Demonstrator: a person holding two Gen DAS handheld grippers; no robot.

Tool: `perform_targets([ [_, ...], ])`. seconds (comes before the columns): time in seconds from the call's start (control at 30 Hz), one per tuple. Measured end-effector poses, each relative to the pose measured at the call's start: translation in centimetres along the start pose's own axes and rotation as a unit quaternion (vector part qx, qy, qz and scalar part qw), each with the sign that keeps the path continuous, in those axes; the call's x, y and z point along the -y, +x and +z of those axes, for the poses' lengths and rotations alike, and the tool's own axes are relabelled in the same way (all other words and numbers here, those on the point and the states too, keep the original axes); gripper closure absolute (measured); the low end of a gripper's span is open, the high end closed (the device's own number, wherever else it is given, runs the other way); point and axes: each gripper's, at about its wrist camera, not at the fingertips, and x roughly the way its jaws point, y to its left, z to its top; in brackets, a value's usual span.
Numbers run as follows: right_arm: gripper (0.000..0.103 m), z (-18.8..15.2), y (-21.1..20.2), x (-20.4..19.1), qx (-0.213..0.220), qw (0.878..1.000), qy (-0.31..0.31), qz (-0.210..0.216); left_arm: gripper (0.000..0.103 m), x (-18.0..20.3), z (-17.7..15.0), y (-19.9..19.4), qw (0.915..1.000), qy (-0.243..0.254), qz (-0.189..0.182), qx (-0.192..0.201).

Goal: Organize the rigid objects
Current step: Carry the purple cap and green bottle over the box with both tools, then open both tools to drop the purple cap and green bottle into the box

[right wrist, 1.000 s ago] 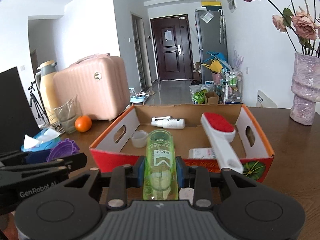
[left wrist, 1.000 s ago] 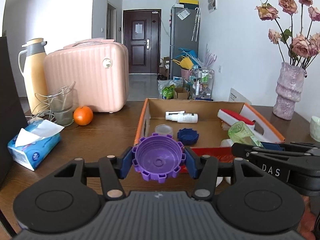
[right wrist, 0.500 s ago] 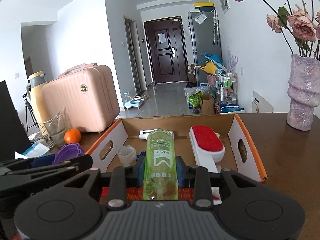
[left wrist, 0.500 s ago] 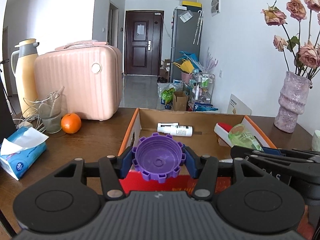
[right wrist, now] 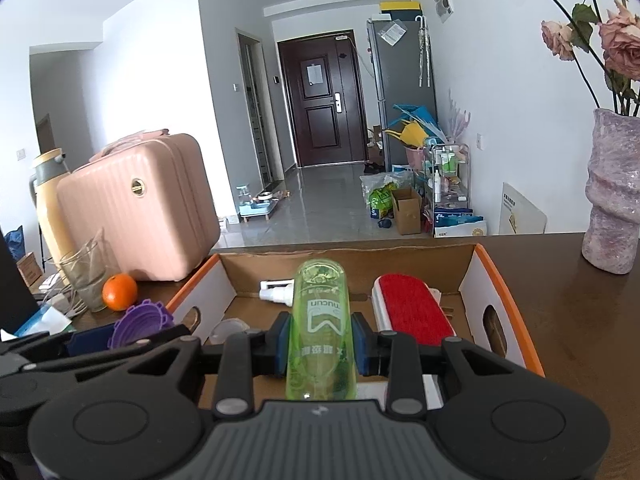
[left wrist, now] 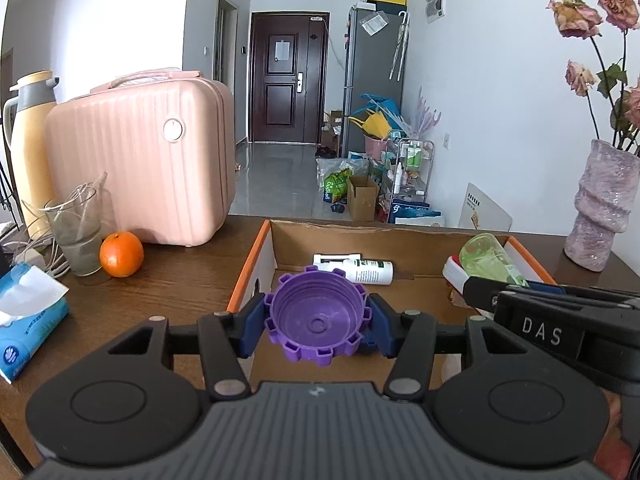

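Observation:
My left gripper (left wrist: 318, 326) is shut on a purple notched cap (left wrist: 318, 316), its hollow side facing the camera, held over the left front part of the cardboard box (left wrist: 256, 268). My right gripper (right wrist: 320, 340) is shut on a clear green bottle (right wrist: 320, 320) that points forward over the box (right wrist: 508, 288). Inside the box lie a white spray bottle (left wrist: 360, 270) (right wrist: 276, 292) and a red-and-white lint brush (right wrist: 412, 316). The right gripper with the green bottle (left wrist: 488, 258) shows at the right of the left wrist view. The purple cap (right wrist: 140, 324) shows at the left of the right wrist view.
On the brown table stand a pink suitcase (left wrist: 140, 160), a yellow thermos (left wrist: 28, 148), a glass (left wrist: 78, 236), an orange (left wrist: 121, 254) and a blue tissue pack (left wrist: 28, 316) at the left. A purple vase (right wrist: 614, 192) with dried roses stands at the right.
Both grippers have moved forward over the box with the cap and the bottle still held. The box's front wall has dropped out of sight beneath them; its far wall looks nearer.

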Motion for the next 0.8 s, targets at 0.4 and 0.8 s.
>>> perform_targets([
  [0.4, 0.073, 0.8, 3.1, -0.2, -0.007, 1.000, -0.007, -0.017, 0.048, 0.1, 1.5, 4.0, 1.0000, 0.007, 0.005, -0.002],
  [0.8, 0.073, 1.4, 5.2, 0.1, -0.013, 0.999, -0.013, -0.032, 0.048, -0.1, 2.3, 6.4, 0.9998, 0.018, 0.011, -0.004],
])
